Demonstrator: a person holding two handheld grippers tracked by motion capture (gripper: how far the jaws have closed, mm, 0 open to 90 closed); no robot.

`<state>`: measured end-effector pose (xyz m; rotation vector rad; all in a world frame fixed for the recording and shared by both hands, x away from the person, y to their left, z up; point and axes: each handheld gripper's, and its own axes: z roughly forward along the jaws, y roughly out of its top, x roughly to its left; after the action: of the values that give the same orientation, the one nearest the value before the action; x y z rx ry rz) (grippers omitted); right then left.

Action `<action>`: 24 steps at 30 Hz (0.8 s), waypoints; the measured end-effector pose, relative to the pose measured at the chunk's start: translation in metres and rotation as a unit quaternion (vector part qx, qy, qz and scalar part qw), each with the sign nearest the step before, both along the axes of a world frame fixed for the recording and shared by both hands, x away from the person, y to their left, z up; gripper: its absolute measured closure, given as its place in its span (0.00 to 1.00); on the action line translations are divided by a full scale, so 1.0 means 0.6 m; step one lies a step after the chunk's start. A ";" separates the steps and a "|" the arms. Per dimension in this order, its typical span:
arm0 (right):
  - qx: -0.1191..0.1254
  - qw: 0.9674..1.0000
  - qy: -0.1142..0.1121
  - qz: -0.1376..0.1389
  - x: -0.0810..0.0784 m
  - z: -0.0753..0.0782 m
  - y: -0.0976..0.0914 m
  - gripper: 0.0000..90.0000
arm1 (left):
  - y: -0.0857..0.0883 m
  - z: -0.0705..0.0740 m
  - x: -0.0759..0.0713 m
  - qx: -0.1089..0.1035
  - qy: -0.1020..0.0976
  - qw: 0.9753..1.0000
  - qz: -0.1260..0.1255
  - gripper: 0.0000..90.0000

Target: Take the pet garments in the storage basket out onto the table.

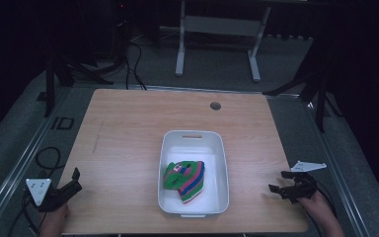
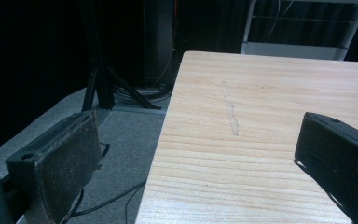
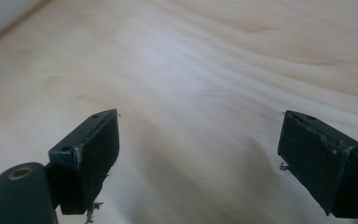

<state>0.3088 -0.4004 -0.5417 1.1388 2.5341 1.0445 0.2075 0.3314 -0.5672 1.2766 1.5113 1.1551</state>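
Striped cloth (image 1: 185, 180) in tub (image 1: 218, 163), wooden table (image 1: 128, 128)

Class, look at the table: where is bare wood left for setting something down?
Bare: the table left of the white bin, up to the left gripper; the far strip; a narrower strip toward the right gripper. Crowded: the bin, holding striped cloth.

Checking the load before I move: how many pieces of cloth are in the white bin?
1: a striped cloth bunched in the white bin, toward its near end. More could lie hidden underneath.
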 end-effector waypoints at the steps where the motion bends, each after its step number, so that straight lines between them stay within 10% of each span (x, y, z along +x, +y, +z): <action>1: -0.008 1.000 0.000 0.016 -0.002 0.001 0.006 0.14 | 0.000 0.000 0.000 0.000 0.000 1.000 0.000 0.01; 12: -0.062 0.989 0.018 0.130 -0.017 0.001 0.068 0.14 | 0.001 0.000 0.000 -0.003 0.001 1.000 -0.002 0.01; 24: -0.069 0.975 0.025 0.208 -0.014 0.041 0.126 0.16 | 0.001 0.000 0.000 -0.001 0.001 1.000 -0.006 0.01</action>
<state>0.3007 -0.3246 -0.5174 0.6182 2.9070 0.9083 0.2077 0.3317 -0.5673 1.2847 1.5029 1.1447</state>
